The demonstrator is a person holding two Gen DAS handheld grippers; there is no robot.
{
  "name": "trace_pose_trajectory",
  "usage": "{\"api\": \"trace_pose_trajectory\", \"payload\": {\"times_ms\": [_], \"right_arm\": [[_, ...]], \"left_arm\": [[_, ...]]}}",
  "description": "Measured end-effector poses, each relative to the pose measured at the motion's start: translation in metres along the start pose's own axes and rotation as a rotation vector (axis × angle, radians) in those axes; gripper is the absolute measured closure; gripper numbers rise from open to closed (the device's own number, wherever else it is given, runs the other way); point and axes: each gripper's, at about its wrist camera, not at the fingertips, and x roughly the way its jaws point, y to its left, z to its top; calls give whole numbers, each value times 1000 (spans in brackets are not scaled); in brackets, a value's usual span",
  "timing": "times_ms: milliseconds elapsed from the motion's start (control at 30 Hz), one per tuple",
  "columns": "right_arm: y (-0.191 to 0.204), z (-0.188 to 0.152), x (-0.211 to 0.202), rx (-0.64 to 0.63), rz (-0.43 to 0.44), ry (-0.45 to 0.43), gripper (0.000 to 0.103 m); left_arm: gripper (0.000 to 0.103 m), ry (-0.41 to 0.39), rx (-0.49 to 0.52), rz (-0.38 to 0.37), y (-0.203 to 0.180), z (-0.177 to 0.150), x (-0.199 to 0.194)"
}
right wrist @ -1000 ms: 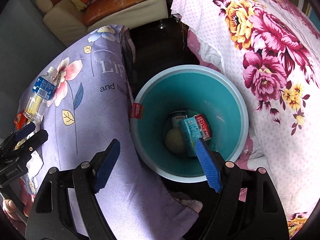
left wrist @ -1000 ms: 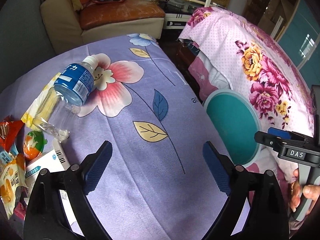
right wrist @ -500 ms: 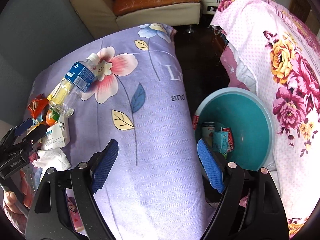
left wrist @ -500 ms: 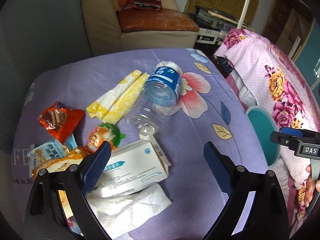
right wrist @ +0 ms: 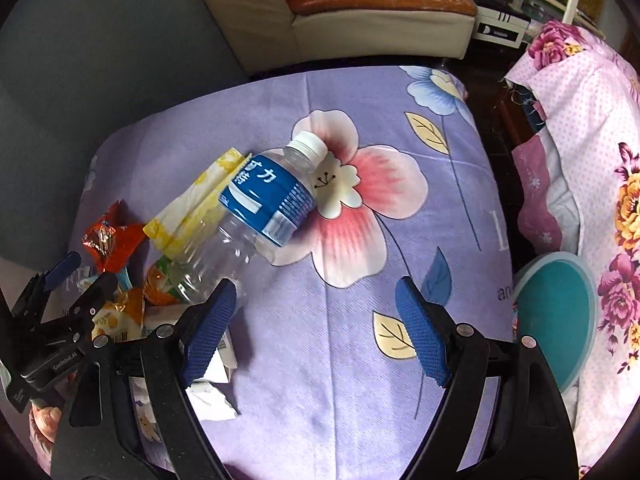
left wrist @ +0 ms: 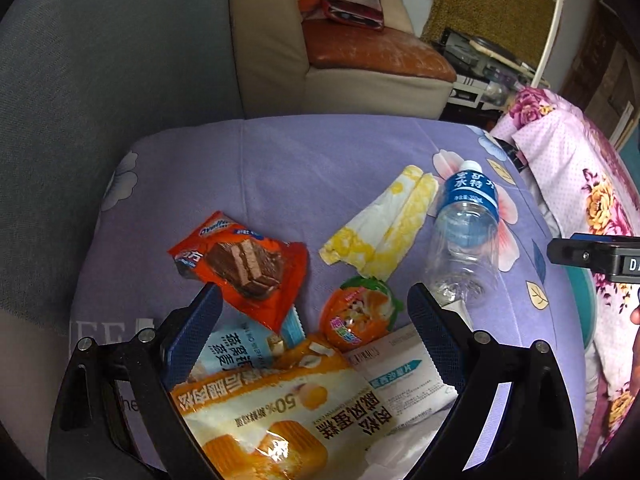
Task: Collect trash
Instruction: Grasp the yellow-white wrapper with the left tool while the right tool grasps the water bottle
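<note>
Trash lies on a purple flowered cloth (left wrist: 320, 160). In the left wrist view I see an orange-red wafer wrapper (left wrist: 244, 264), a yellow-white wrapper (left wrist: 384, 228), a clear water bottle (left wrist: 466, 232) with a blue label, a jelly cup (left wrist: 360, 316), an orange cake bag (left wrist: 280, 408) and a white box (left wrist: 404, 376). My left gripper (left wrist: 316, 316) hangs open above this pile and grips nothing. My right gripper (right wrist: 316, 320) is open over bare cloth, just right of the bottle's (right wrist: 264, 208) base. The teal bin (right wrist: 556, 312) stands at the right.
A pink flowered bedcover (right wrist: 592, 140) lies beyond the bin. A beige sofa with a brown cushion (left wrist: 372, 52) stands behind the cloth. Crumpled white tissue (right wrist: 212, 400) lies near the right gripper's left finger. A grey wall is on the left.
Both grippers have swung left, away from the bin. The bin has slid to the right edge of the right wrist view. The trash pile now fills the left wrist view.
</note>
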Motion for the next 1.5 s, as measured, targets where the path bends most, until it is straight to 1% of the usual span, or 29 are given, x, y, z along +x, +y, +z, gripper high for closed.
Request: {"api": "trace_pose_trajectory", "payload": {"times_ms": [167, 200, 267, 400, 633, 667, 733, 833, 900, 1000, 1100, 1233, 1400, 1467, 1500], "right_arm": [[15, 29, 29, 20, 11, 33, 25], [16, 32, 35, 27, 15, 41, 23], [16, 38, 46, 56, 60, 52, 20], [17, 46, 59, 95, 124, 77, 20], [19, 52, 80, 127, 193, 130, 20], [20, 52, 81, 123, 200, 136, 20], [20, 49, 82, 109, 224, 140, 36], [18, 43, 77, 53, 190, 140, 36], [11, 40, 69, 29, 157, 119, 37], [-12, 38, 55, 44, 133, 90, 37], [-31, 34, 42, 37, 101, 65, 37], [-44, 26, 34, 26, 93, 52, 37], [-43, 14, 40, 17, 99, 53, 37], [-47, 10, 40, 18, 107, 52, 37], [-52, 8, 38, 16, 111, 51, 37]], "left_arm": [[9, 4, -12, 12, 19, 11, 10], [9, 4, -11, 15, 20, 12, 11], [9, 4, -6, 20, 23, 14, 13], [9, 9, -14, 20, 28, 15, 19], [9, 14, -39, 24, 32, 15, 22], [9, 13, -41, 26, 32, 16, 22], [9, 13, -44, 27, 32, 18, 23], [9, 10, -23, 30, 27, 21, 23], [9, 8, 2, 30, 19, 25, 25], [9, 10, 44, 12, 1, 30, 29], [9, 36, 111, -1, -23, 37, 41], [9, 80, 184, -20, -50, 43, 61], [10, 130, 198, -36, -62, 45, 85], [16, 146, 200, -50, -65, 44, 91], [26, 158, 202, -59, -67, 43, 94]]}}
